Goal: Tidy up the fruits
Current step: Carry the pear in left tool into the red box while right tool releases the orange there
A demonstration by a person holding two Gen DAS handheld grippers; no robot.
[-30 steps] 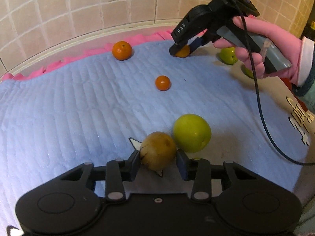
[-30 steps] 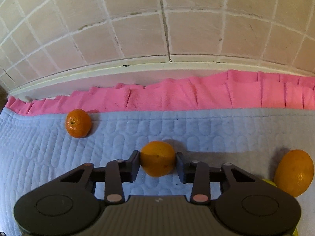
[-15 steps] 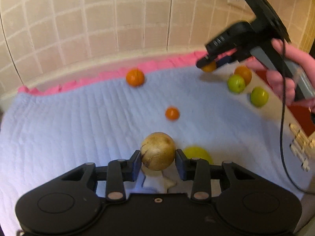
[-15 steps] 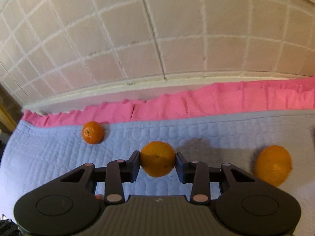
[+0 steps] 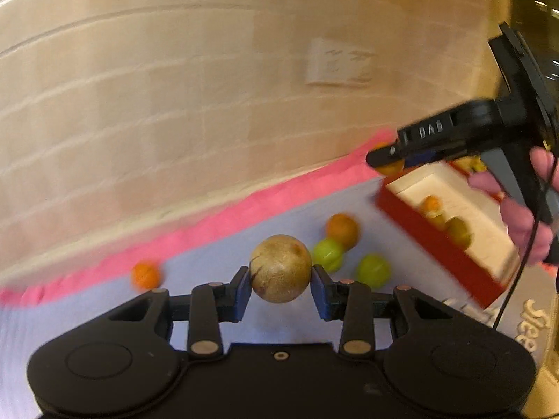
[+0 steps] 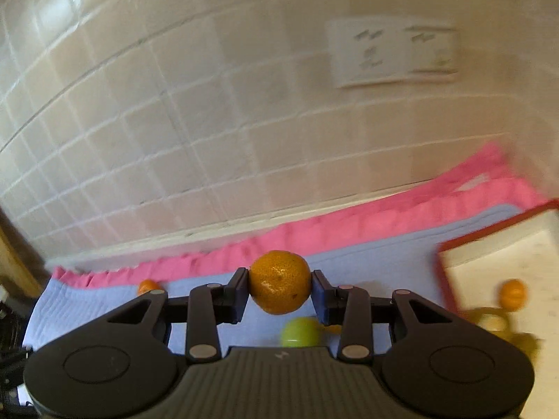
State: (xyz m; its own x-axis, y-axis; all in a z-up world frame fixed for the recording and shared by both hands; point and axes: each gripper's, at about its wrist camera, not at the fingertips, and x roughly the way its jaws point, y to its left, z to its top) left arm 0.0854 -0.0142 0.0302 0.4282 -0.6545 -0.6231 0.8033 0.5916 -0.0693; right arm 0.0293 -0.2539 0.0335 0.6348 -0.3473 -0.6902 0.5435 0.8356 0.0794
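My left gripper (image 5: 281,288) is shut on a round brown fruit (image 5: 280,268) and holds it in the air above the blue mat (image 5: 87,310). My right gripper (image 6: 279,291) is shut on an orange (image 6: 280,286), also lifted; it shows in the left wrist view (image 5: 386,160) above the near corner of a red box (image 5: 440,244) with a white inside. The box (image 6: 496,262) holds several fruits, one a small orange (image 6: 513,293). On the mat lie two green fruits (image 5: 327,255) (image 5: 372,270), an orange (image 5: 342,230) and a small orange (image 5: 145,274).
A tiled wall (image 6: 209,122) with a socket plate (image 6: 394,52) stands behind the mat. A pink cloth (image 6: 349,230) runs along the mat's far edge. A green fruit (image 6: 299,332) lies below my right gripper. The right gripper's cable (image 5: 524,255) hangs beside the box.
Both grippers have risen and swung right with their fruits held. The red box has come into both views. The right gripper now hangs over the box's corner.
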